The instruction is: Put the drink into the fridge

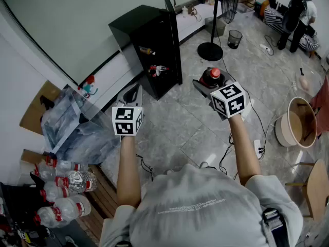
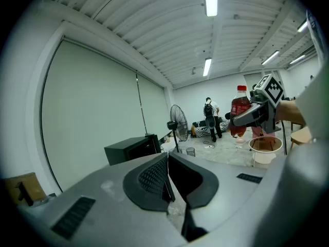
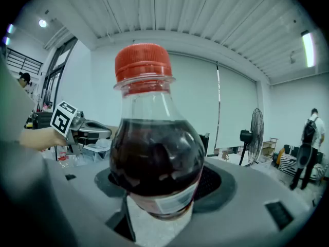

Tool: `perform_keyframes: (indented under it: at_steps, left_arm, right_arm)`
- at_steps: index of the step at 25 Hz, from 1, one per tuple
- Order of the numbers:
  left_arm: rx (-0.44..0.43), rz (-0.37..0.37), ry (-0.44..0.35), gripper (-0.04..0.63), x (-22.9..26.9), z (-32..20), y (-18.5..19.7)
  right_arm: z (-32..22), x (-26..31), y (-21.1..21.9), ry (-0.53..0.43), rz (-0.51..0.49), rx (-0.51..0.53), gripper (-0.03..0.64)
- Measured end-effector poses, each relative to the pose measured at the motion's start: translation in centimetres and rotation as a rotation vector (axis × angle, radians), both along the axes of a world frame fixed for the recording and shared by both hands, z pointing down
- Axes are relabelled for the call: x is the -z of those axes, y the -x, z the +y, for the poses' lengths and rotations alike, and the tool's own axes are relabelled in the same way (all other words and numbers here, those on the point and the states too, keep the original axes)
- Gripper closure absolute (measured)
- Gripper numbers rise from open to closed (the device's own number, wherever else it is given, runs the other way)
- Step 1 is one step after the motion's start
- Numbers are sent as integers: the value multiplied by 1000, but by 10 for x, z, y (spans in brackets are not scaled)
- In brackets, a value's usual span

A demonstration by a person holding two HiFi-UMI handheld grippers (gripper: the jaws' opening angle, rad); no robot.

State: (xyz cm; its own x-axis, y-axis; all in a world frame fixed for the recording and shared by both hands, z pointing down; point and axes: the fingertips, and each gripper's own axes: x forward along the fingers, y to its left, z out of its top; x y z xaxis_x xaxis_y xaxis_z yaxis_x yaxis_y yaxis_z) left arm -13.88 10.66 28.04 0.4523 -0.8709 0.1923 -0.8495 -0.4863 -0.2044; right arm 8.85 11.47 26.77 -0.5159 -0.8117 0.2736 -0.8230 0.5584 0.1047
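The clear plastic bottle of dark drink with a red screw cap point(image 3: 154, 153) stands upright and off the floor, held in the right gripper point(image 1: 208, 84). Its jaws are clenched on the lower body, at the label band, one on each side. The shoulder and cap rise clear above them. In the left gripper view the same bottle point(image 2: 240, 107) shows at two o'clock, well apart from that gripper.

The step in hand looks like the carry: the drink is grasped but not yet in the tall black fridge point(image 1: 144, 30). In the head view the fridge stands at about ten o'clock from the bottle, on the grey tiled floor point(image 1: 185, 122) against the wall. Its door point(image 1: 173, 40) stands open, and a few small items sit on the shelves.

The next move likely calls for swinging the bottle toward that opening, bringing it to shelf height and keeping it upright past the door edge.

The left gripper point(image 2: 167, 181) has its jaws pressed together on nothing. It hangs at nine o'clock of the bottle, free to steady the door if needed.
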Motion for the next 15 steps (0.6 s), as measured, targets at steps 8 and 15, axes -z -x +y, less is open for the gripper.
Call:
perform_keyframes:
  at_steps: [8,15]
  left_arm:
    - [7,-12,12,581,-7,-4,-13]
    - [32,-34,34,581,-16,-9,-32]
  right_arm:
    - [-8,-9,-12,7,6,16,301]
    - [-20,-14,-36,0,-10,24,299]
